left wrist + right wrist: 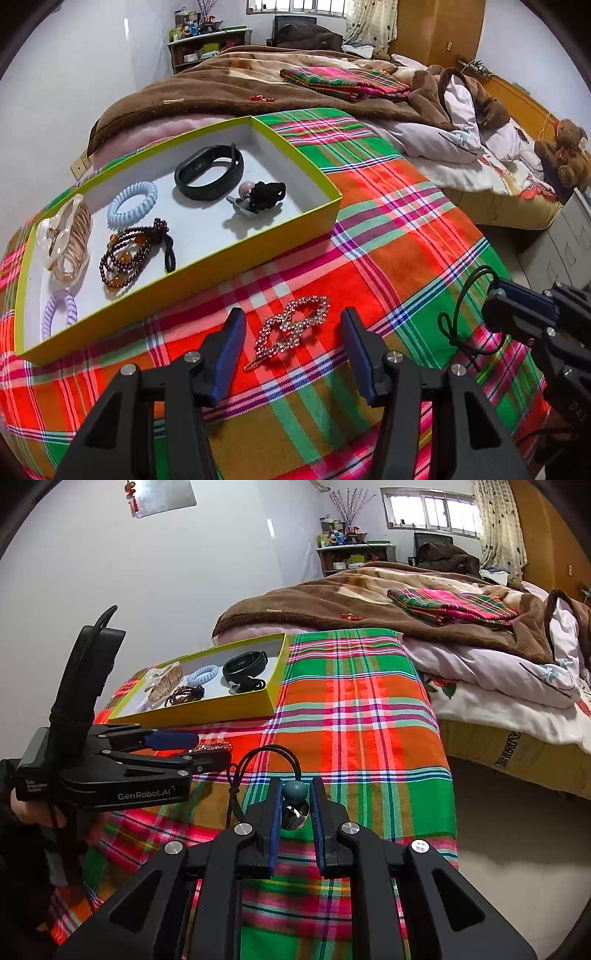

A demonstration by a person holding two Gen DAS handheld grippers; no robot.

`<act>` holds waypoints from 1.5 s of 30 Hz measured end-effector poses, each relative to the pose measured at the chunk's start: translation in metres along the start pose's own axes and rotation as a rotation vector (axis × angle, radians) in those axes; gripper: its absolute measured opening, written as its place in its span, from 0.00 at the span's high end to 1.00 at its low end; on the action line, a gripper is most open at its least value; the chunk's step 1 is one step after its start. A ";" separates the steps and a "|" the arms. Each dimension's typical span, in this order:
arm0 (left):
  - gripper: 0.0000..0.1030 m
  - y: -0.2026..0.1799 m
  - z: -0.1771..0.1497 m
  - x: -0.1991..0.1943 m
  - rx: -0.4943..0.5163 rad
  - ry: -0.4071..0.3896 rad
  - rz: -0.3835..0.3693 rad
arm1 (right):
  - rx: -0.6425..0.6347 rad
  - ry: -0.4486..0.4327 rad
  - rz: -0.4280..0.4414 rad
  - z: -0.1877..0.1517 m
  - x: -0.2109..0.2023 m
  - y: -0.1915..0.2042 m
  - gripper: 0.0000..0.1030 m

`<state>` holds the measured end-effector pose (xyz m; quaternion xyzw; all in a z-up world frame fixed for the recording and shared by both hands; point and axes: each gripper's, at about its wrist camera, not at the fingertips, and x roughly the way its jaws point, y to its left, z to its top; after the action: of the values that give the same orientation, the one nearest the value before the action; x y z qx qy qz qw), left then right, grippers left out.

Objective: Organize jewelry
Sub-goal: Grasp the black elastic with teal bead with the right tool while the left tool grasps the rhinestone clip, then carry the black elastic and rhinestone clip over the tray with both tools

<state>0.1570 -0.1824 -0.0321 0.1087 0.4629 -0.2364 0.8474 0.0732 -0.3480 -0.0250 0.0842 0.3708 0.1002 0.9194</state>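
Note:
A rhinestone hair clip [291, 328] lies on the plaid cloth [388, 236] between the fingers of my left gripper [292, 318], which stands open; the pads [229, 343] stay clear of it. The right wrist view shows that left gripper [207, 749] from the side, with the hair clip [214, 746] in its gap. My right gripper [295, 794] is shut on a necklace's teal bead [294, 792] and silver pendant, and its black cord [258, 760] loops out ahead. A yellow-green box [221, 254] holds a black wristband [208, 173], spiral hair ties, a bead bracelet [129, 254] and a claw clip [66, 240].
A brown blanket [221, 85] and a folded plaid cloth [343, 81] lie beyond the box [207, 710]. Rumpled white bedding [436, 144] and a teddy bear [565, 151] are at the right. The cloth's right edge drops to the floor [509, 830]. A wall runs along the left.

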 end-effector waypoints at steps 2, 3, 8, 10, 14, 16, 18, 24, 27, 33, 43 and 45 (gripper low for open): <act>0.46 0.000 0.000 0.000 0.003 -0.004 0.006 | 0.001 0.001 0.001 0.000 0.000 0.000 0.85; 0.46 -0.001 -0.001 0.000 0.010 -0.006 0.010 | 0.000 0.002 0.001 0.000 0.000 0.000 0.85; 0.62 -0.001 0.000 0.001 0.018 -0.015 0.020 | -0.001 0.004 0.001 0.000 0.002 -0.001 0.85; 0.63 0.000 0.001 0.000 0.018 -0.015 0.019 | -0.002 0.005 0.000 0.000 0.002 0.000 0.85; 0.63 0.000 0.001 0.001 0.017 -0.015 0.017 | -0.003 0.007 -0.001 0.000 0.003 0.001 0.85; 0.63 0.001 0.000 0.000 0.015 -0.016 0.016 | -0.002 0.006 -0.001 0.000 0.003 0.001 0.85; 0.64 0.000 0.000 -0.001 0.014 -0.017 0.017 | -0.003 0.008 -0.003 0.000 0.003 0.001 0.85; 0.64 -0.001 -0.001 -0.005 0.008 -0.024 0.008 | -0.005 0.004 -0.008 0.002 0.002 0.004 0.85; 0.64 0.000 -0.001 -0.008 0.004 -0.030 0.008 | -0.004 0.001 -0.009 0.001 0.001 0.005 0.85; 0.64 0.001 -0.001 -0.015 -0.002 -0.046 0.009 | -0.008 -0.004 -0.009 0.002 -0.001 0.006 0.85; 0.64 0.007 -0.001 -0.033 -0.020 -0.082 0.017 | -0.025 -0.021 -0.007 0.008 -0.007 0.016 0.85; 0.64 0.008 -0.001 -0.037 -0.023 -0.089 0.018 | -0.029 -0.026 -0.004 0.010 -0.007 0.018 0.85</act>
<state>0.1434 -0.1637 -0.0020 0.0927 0.4264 -0.2280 0.8704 0.0727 -0.3330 -0.0091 0.0712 0.3574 0.1027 0.9256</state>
